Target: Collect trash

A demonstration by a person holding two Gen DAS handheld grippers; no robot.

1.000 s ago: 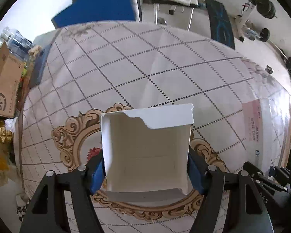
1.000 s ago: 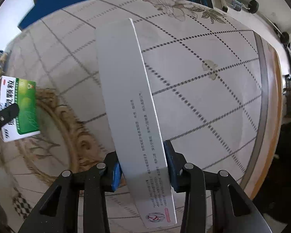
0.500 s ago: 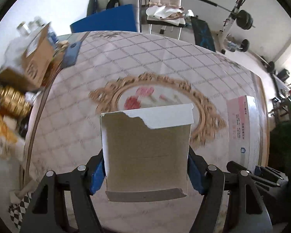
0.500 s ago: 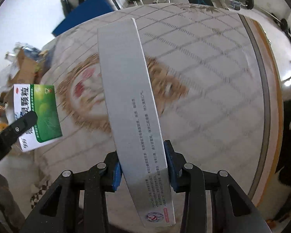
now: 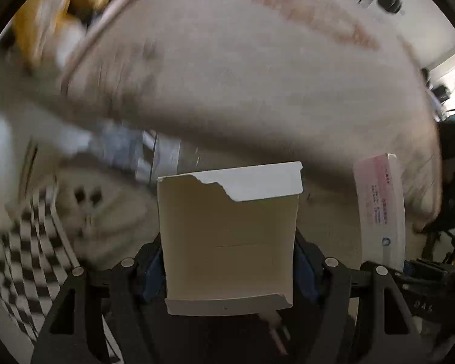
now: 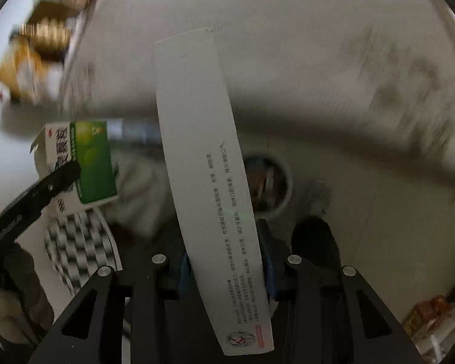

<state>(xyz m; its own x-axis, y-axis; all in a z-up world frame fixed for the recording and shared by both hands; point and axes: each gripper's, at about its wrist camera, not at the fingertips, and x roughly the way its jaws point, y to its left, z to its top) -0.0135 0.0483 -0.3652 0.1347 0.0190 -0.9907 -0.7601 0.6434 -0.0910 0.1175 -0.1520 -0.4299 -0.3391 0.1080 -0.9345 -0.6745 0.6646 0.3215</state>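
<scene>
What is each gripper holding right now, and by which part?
Left gripper: torn-open box, by its side walls. Right gripper: long white carton, across its lower section.

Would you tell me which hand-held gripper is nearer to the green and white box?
Left. The left hand-held gripper is shut on the green and white box; the right hand-held gripper is apart from it, shut on the long white box.

A table (image 5: 257, 69), motion-blurred, is seen across the upper part of both wrist views, its pale patterned top edged by a darker rim. Yellow and brown clutter (image 5: 60, 9) is smeared at the upper left of the frame. Below the table, pale floor (image 6: 379, 242) is shown, and a checkered mat (image 5: 24, 270) is laid on it at lower left.
</scene>
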